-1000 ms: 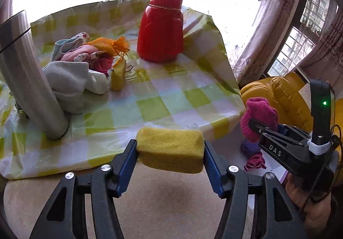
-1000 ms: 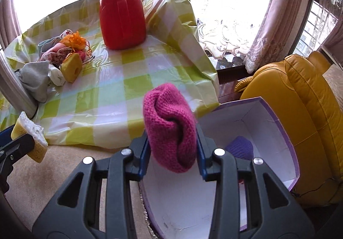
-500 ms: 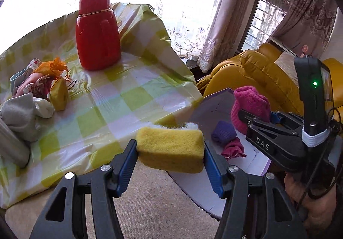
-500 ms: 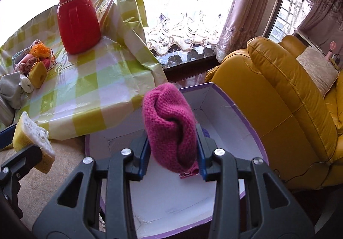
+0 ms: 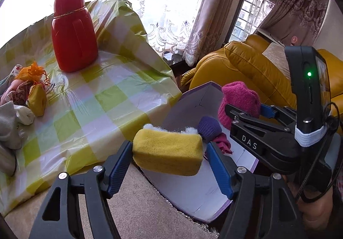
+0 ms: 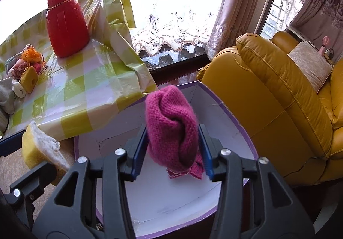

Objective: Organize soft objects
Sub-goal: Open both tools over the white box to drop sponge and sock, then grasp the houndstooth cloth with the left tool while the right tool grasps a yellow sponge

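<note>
A yellow sponge (image 5: 167, 159) with a white back hangs between the jaws of my left gripper (image 5: 169, 148), which are opening; a gap shows at the right pad. It hangs over the near edge of a white-lined, purple-rimmed box (image 5: 193, 106). My right gripper (image 6: 172, 131) is opening too, with a pink knit roll (image 6: 171, 118) loose between its pads above the box (image 6: 231, 114). A purple knit ball (image 5: 209, 128) and a dark pink cloth (image 6: 196, 171) lie inside the box.
A table under a green-checked cloth (image 5: 96, 99) stands to the left with a red jug (image 5: 72, 33) and a pile of soft items (image 5: 25, 93). A yellow leather sofa (image 6: 278, 99) stands right of the box. Beige carpet (image 5: 139, 206) lies below.
Both grippers swung right from the table edge to above the box. Both pairs of jaws have widened, and gaps now show beside the sponge and the pink knit roll.
</note>
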Tool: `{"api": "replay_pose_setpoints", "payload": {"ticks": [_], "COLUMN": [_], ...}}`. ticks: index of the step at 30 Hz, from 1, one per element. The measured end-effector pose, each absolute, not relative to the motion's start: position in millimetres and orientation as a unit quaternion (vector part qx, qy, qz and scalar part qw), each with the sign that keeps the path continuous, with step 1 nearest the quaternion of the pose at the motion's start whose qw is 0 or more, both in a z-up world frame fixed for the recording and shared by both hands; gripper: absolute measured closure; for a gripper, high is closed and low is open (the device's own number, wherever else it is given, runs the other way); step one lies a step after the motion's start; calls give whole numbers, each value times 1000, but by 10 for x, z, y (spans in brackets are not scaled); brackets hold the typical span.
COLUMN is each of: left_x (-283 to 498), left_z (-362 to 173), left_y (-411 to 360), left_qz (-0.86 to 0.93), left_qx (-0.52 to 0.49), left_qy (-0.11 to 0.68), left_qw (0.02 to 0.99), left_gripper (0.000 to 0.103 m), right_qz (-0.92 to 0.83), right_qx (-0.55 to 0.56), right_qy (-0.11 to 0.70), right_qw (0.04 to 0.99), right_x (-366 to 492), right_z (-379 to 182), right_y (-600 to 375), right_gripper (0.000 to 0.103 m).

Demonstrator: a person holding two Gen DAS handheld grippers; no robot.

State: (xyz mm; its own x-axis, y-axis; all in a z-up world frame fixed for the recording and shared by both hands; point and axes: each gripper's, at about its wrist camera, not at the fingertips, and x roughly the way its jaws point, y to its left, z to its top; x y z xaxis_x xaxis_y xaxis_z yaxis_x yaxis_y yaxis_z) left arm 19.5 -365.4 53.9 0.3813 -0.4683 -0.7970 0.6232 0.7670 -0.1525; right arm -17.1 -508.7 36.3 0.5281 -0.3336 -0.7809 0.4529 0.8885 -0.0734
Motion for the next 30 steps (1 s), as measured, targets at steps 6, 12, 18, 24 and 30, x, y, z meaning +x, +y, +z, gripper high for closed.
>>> {"api": "replay_pose_setpoints", "payload": {"ticks": [6,12,18,24,30], "left_x": [216,276,374,494,570], "left_z": [518,516,505,466,410], "left_y": [-3604,-3463,-3193,-2832,-2299], "left_qz": [-318,-297,-271,-240,-201], "left_qx": [90,86,73,53,28], "left_qy": [450,450,450,457,463], "left_qw": [830,838,848,855,863], "left_gripper": [21,21,21,21,21], "right_qz": [-222,-209,-191,-164,-132], "right_qx": [70,69,63,51,42], "right_qy": [430,433,434,436,438], "right_qw": [873,874,878,883,888], "right_x": [-155,-101,12,186,393], "right_z": [360,346,364,384,404], "right_y": [-5059,-4974,-4799,-4525,-4222], "right_gripper": [38,37,34,33,32]}}
